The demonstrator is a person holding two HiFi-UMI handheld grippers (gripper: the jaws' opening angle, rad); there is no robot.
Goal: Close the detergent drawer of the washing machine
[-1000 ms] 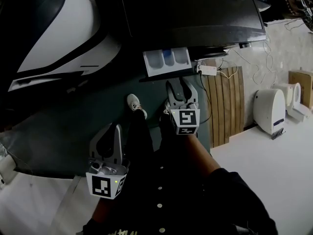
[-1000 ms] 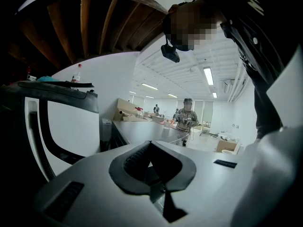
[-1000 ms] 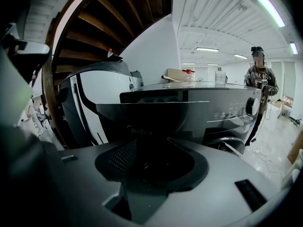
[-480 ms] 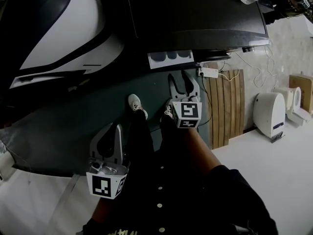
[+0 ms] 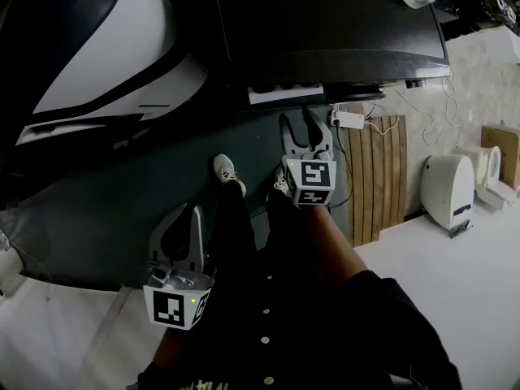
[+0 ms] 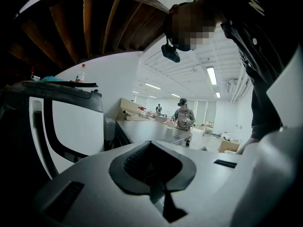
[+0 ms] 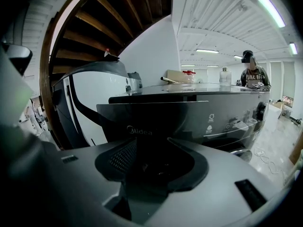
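Observation:
The dark washing machine (image 5: 325, 23) fills the top of the head view. Its white detergent drawer (image 5: 284, 94) shows only as a thin strip sticking out below the front edge. My right gripper (image 5: 303, 128) is shut and points at the drawer, with its tips just short of the strip. In the right gripper view the drawer's dark front panel (image 7: 156, 112) stands directly ahead of the closed right gripper (image 7: 151, 150); whether they touch I cannot tell. My left gripper (image 5: 183, 222) hangs low at the left, shut and holding nothing. The left gripper (image 6: 151, 148) faces away from the drawer.
A large white-and-black appliance (image 5: 106, 47) stands to the left of the washer. A power strip (image 5: 348, 119) with cables and a wooden slat board (image 5: 374, 177) lie to the right. White devices (image 5: 447, 185) sit further right. The person's shoe (image 5: 229, 173) is below the drawer.
The drawer has slid from well out, compartments showing, to almost fully in. My right gripper has moved forward with it. The left gripper has stayed still.

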